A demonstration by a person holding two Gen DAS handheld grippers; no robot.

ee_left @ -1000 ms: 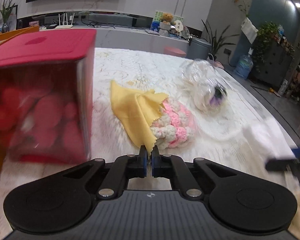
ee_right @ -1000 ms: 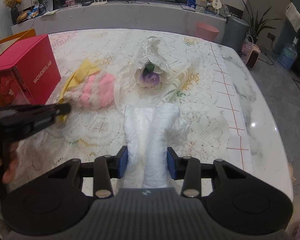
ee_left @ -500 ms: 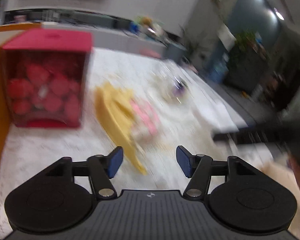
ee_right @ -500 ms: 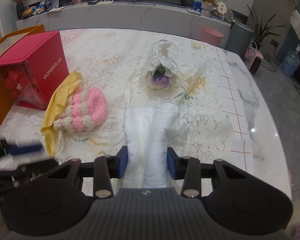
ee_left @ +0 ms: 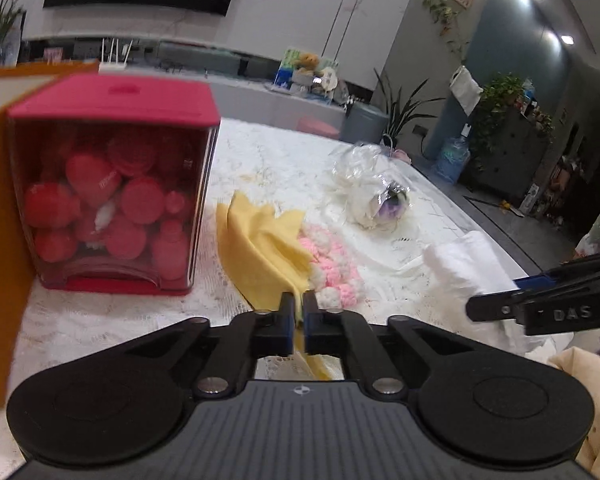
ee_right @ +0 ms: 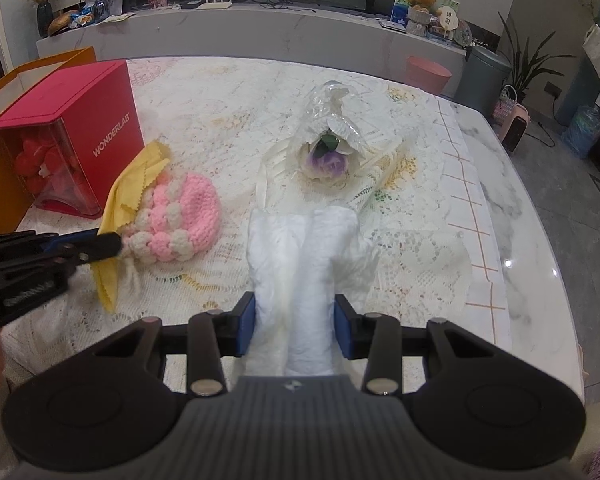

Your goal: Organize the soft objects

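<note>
Both grippers clamped on cloth at the lace-covered table

The white folded cloth [ee_right: 300, 264] lies with its long axis running straight away from the right gripper [ee_right: 294, 330], one end pinched between that gripper's blue pads, the other end pointing at the plastic-wrapped purple flower [ee_right: 328, 160] farther up the table [ee_right: 520, 280]. To the left, the yellow cloth [ee_left: 260, 256] stretches from beside the red box [ee_right: 96, 128] towards the near edge, its long axis slanting; its near corner is nipped in the left gripper [ee_left: 298, 324], whose jaws are drawn together on the fabric. The pink and white knitted hat [ee_right: 184, 216] sits on top of the yellow cloth, just beside the left gripper's tips and touching the cloth. The red box reads "WONDERLAB" in white down its side; its clear front shows red round shapes inside, and an orange box [ee_right: 4, 184] stands against it. In the left wrist view the right gripper's side carries letters that read "DAS". The white cloth lies between the hat and the table's bare marble edge
</note>
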